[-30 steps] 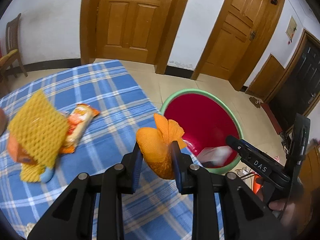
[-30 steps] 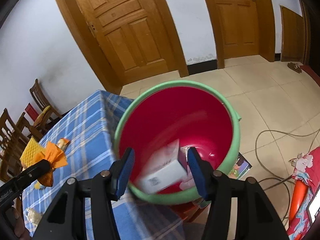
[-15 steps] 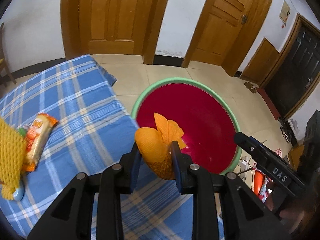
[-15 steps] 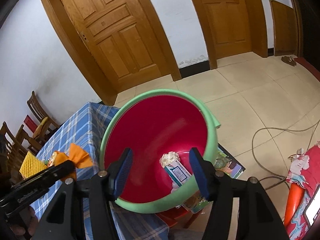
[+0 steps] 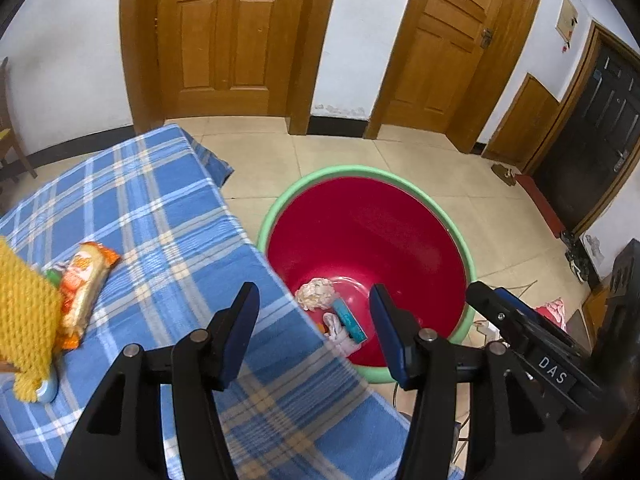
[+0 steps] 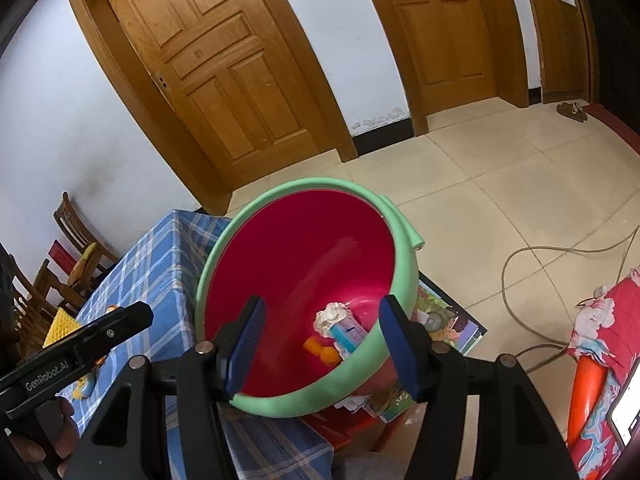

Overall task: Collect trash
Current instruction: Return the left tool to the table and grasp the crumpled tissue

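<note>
A red basin with a green rim (image 5: 436, 208) (image 6: 404, 252) stands beside the blue plaid table (image 5: 160, 216). Inside lie a crumpled white paper ball (image 5: 316, 293) (image 6: 332, 316), a teal box (image 5: 350, 320) (image 6: 347, 334) and an orange mesh wrapper (image 6: 322, 351). My left gripper (image 5: 316, 332) is open and empty over the table edge by the basin. My right gripper (image 6: 320, 340) is open and empty above the basin. An orange snack packet (image 5: 82, 288) and a yellow foam net (image 5: 24, 312) lie on the table at left.
Wooden doors (image 5: 228, 36) and a white wall stand behind. Wooden chairs (image 6: 76, 248) stand past the table. A cable (image 6: 560, 248) runs over the tiled floor. A picture book (image 6: 444, 320) lies under the basin. Red and orange items (image 6: 600, 352) sit at right.
My left gripper opened and let go of the orange mesh wrapper, which now lies in the basin. The white and teal box dropped from my right gripper into the basin earlier.
</note>
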`<state>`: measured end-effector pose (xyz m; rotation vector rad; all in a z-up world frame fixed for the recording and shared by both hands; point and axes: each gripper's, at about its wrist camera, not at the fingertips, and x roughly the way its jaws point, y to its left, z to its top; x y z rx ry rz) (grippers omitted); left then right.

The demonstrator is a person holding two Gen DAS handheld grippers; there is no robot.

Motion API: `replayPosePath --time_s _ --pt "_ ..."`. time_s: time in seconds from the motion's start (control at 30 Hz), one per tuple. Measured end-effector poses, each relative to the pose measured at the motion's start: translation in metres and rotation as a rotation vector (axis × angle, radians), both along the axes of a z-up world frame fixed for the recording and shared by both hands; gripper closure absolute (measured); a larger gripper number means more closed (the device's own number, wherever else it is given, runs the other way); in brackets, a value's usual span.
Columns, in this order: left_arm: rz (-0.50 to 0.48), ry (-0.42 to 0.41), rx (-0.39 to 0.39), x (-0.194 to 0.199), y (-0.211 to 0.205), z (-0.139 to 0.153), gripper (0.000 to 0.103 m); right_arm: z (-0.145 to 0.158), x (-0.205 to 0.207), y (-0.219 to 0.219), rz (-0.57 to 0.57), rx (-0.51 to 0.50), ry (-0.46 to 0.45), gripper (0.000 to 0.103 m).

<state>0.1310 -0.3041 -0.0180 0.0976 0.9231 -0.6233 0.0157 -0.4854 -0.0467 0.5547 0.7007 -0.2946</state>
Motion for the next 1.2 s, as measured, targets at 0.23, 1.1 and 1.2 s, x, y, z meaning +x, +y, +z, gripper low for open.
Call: replayPosePath --time_s 0.23,1.1,1.2 --pt "0.082 -0.038 -0.016 -0.007 0.037 0.018 0.044 0.009 -0.001 0.018 0.040 0.009 -0.024 0.038" --pt "0.366 -0.025 0.027 -0.056 0.202 0.020 0.044 0.029 -0.009 0.115 0.237 -0.001 -0.044 0.037" --pt "0.395 -0.014 0.035 -0.064 0.218 0.013 0.044 0.026 -0.010 0.124 0.255 0.002 -0.034 0.037"
